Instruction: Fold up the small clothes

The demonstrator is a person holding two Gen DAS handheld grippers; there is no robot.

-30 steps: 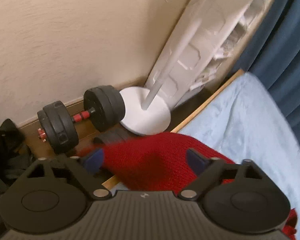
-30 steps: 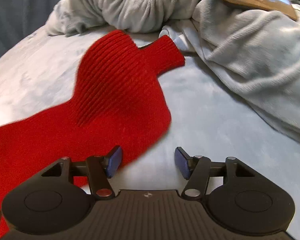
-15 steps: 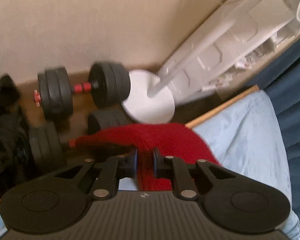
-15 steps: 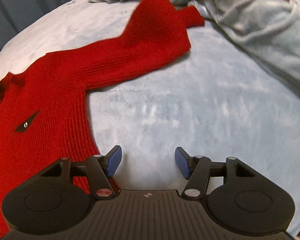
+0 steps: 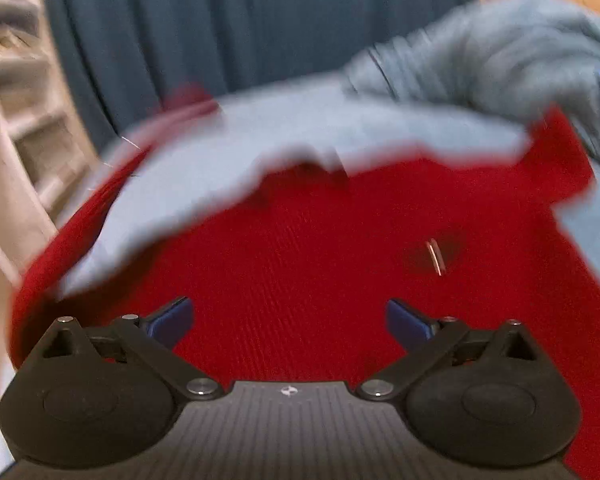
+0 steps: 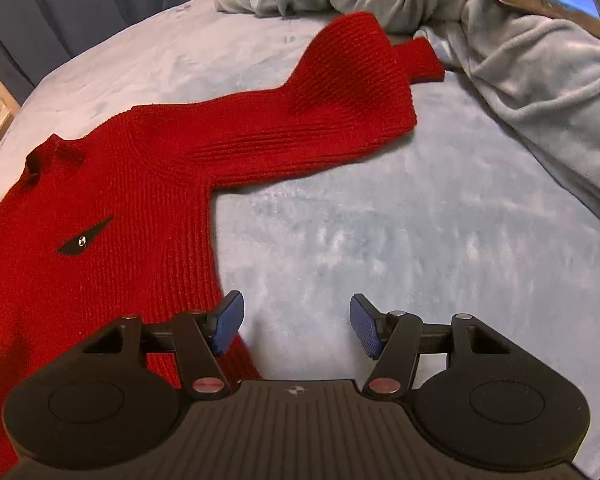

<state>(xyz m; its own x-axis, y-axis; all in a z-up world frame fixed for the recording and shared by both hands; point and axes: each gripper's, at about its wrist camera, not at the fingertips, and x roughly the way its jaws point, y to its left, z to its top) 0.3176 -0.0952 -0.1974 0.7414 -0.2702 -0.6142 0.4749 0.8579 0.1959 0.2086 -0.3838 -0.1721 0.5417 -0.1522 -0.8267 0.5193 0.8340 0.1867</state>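
Sweater [image 6: 100,216], red knit, lies flat on blue bed cover [image 6: 380,240]. Body at my 9 to 10 o'clock from right gripper [image 6: 296,326]; sleeve [image 6: 300,120] runs long toward 1 o'clock, cuff touching grey blanket [image 6: 540,60]. Right fingers spread, hold nothing; side hem just beside left pad. Left gripper [image 5: 288,320] directly over body, fingers spread wide, empty, view blurred. I judge left one nearer to body, right one nearer to sleeve.

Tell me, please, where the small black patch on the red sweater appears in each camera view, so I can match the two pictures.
Left wrist: the black patch is blurred, right of centre, above the right finger.
Right wrist: the black patch sits at the left, on the red sweater chest.
Shared landmark: the grey blanket, heaped at upper right in both.
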